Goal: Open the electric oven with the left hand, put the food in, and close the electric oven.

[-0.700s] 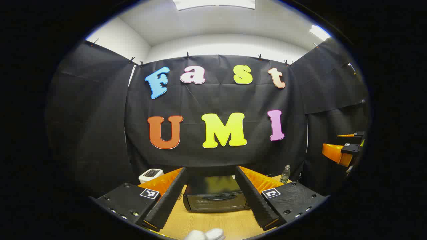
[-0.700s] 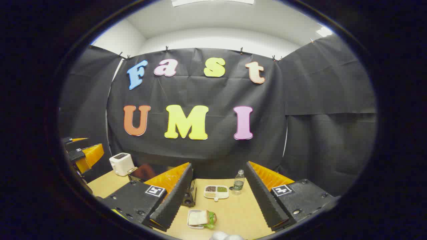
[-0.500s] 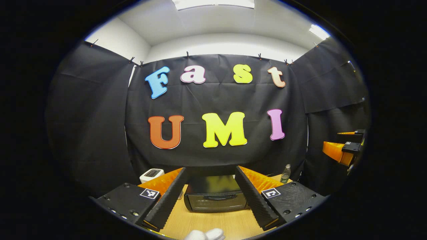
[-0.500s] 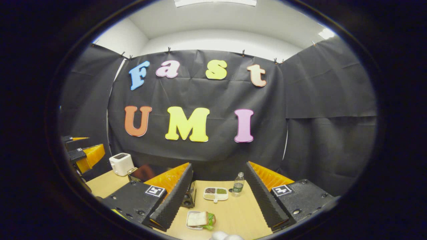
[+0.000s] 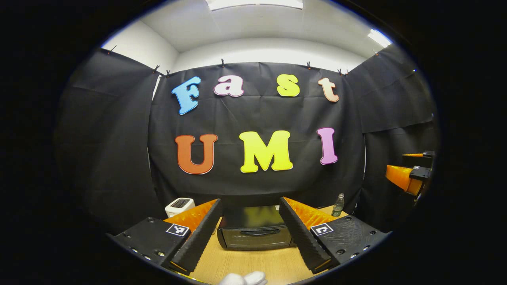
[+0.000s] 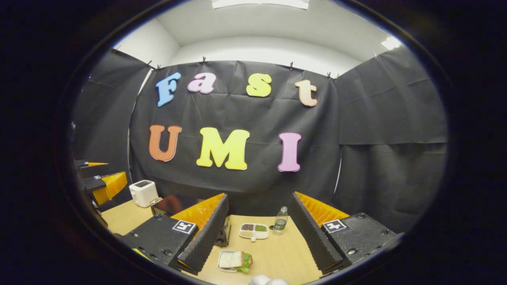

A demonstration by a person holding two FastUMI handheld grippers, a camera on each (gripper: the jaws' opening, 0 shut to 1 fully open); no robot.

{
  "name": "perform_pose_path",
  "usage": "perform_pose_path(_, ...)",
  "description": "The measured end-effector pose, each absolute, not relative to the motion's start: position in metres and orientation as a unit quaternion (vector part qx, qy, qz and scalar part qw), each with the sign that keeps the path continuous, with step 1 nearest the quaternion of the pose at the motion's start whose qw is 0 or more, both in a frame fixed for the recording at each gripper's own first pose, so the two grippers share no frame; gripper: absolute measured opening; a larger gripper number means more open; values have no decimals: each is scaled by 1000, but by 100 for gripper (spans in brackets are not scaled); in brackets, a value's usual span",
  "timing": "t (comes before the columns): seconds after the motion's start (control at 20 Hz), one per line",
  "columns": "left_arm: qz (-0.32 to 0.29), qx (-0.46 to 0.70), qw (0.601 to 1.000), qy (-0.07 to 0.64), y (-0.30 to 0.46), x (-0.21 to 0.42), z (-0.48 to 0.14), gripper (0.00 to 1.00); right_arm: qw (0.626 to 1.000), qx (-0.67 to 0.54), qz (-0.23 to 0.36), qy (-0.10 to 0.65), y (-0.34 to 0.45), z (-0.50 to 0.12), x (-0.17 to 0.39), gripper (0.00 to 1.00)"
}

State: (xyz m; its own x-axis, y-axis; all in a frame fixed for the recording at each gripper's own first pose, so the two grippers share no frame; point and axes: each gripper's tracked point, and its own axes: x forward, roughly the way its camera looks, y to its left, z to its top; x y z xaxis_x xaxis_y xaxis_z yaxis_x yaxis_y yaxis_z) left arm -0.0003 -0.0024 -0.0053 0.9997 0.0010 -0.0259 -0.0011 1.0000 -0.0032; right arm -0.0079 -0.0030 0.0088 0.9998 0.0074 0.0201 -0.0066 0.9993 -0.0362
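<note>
- I am holding my left gripper (image 5: pixel 249 233) wide open and empty, facing the closed electric oven (image 5: pixel 255 233) on the table (image 5: pixel 253 265); misjudging its door handle (image 5: pixel 259 232) risks slipping off.
- My right gripper (image 6: pixel 257 233) is hanging open, empty, above the sandwich (image 6: pixel 234 261); crushing it is a risk.

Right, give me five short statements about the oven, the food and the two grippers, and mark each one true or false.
1. The oven door is shut. True.
2. The left gripper is clamped on the oven's handle. False: it is open, short of the oven, with the oven showing between its fingers.
3. The sandwich lies in a tray on the table. True.
4. The right gripper holds the sandwich. False: it is open and holds nothing; the sandwich lies on the table below it.
5. A bottle stands beside the divided dish. True.
</note>
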Motion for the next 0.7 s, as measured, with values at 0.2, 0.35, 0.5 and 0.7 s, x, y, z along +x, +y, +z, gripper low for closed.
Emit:
perform_pose_path(0.2, -1, 0, 1000, 18, -5, 5, -13, 95, 1000, -24, 2, -6, -7, 8, -8, 92)
perform_pose_path(0.35, -9, -3, 1000, 24, -11, 13, -25, 95, 1000, -27, -1, -7, -12, 9, -10, 93)
perform_pose_path(0.5, -13, -5, 999, 31, -18, 28, -42, 95, 1000, -30, -6, -6, -19, 9, -13, 93)
perform_pose_path(0.7, -20, -5, 999, 49, -31, 53, -75, 95, 999, -35, -21, 3, -34, 7, -14, 93)
